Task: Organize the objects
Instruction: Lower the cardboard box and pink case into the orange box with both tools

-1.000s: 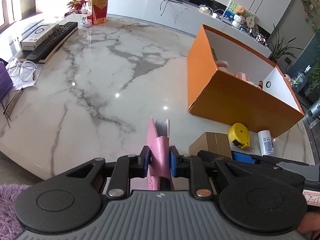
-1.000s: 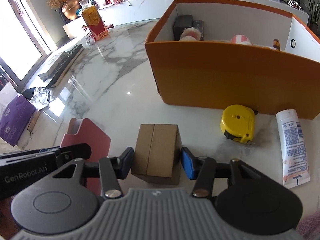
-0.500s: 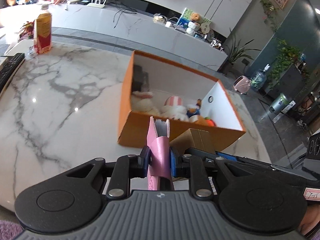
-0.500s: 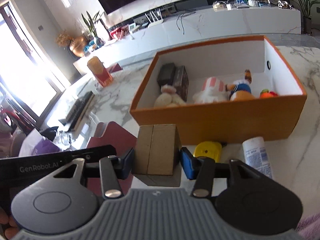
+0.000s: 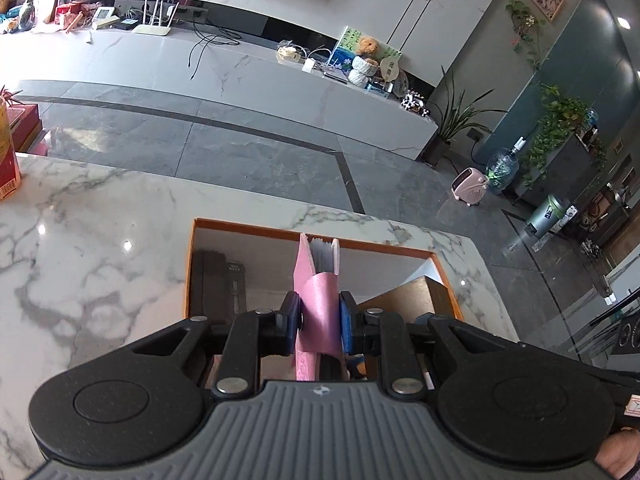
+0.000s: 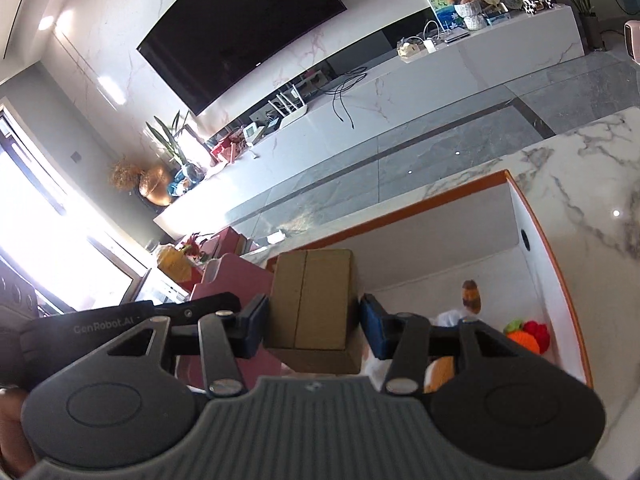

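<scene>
My left gripper (image 5: 319, 320) is shut on a pink notebook (image 5: 316, 280) and holds it upright above the open orange box (image 5: 304, 236). My right gripper (image 6: 312, 316) is shut on a small brown cardboard box (image 6: 314, 300), also above the orange box (image 6: 400, 204). The cardboard box shows in the left wrist view (image 5: 416, 296) just right of the notebook; the notebook shows in the right wrist view (image 6: 236, 280). Inside the orange box lie a black item (image 5: 220, 280), a plush toy (image 6: 470, 300) and a red and orange knitted toy (image 6: 528, 332).
The orange box sits on a marble table (image 5: 100, 240) near its far edge. A yellow and red drink carton (image 5: 6, 152) stands at the table's far left. Beyond the table is a grey tiled floor and a long white TV cabinet (image 5: 240, 76).
Both grippers rose from the table with their objects and moved forward over the orange box. The views now look down into the box and out across the room.
</scene>
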{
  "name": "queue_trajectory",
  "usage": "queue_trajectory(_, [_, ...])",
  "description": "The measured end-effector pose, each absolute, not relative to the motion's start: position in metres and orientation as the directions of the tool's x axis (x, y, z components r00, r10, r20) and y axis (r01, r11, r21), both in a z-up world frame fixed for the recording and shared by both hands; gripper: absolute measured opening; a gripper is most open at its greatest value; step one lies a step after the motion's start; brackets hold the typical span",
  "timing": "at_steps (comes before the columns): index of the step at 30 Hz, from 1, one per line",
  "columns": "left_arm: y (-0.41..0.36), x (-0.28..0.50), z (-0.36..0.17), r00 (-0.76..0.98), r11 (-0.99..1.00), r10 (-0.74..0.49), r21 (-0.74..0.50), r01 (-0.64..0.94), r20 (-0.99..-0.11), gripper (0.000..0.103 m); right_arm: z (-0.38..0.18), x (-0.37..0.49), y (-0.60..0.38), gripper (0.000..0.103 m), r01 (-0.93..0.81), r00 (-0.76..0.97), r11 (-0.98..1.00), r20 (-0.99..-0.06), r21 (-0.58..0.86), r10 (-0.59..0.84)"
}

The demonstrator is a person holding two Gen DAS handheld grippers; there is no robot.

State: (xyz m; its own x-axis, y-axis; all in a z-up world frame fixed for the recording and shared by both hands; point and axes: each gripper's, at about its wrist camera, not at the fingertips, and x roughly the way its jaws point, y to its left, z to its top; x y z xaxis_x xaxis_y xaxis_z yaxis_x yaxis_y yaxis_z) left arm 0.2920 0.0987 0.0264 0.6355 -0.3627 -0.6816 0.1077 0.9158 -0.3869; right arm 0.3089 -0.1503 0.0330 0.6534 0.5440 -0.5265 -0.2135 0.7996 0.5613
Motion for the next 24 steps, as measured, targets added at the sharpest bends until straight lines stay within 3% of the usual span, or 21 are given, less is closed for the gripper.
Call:
queue_trajectory(9, [0.081, 0.347, -0.033, 0.604, 0.953, -0.276, -0.295, 0.071, -0.747, 0.024, 0.0, 0.387, -0.143, 0.052, -0.171, 0.64, 0.818, -0.569, 0.549, 0.516])
queue_trajectory(14, [0.057, 0.344, -0.043, 0.608, 0.982, -0.19, -0.158, 0.106, -0.771, 0.024, -0.026, 0.414, -0.132, 0.052, -0.133, 0.6, 0.84, -0.631, 0.527, 0.491])
queue_trajectory(24, [0.046, 0.347, -0.058, 0.604, 0.993, -0.108, -0.057, 0.102, -0.789, 0.025, -0.058, 0.436, -0.121, 0.052, -0.065, 0.532, 0.829, -0.684, 0.555, 0.499])
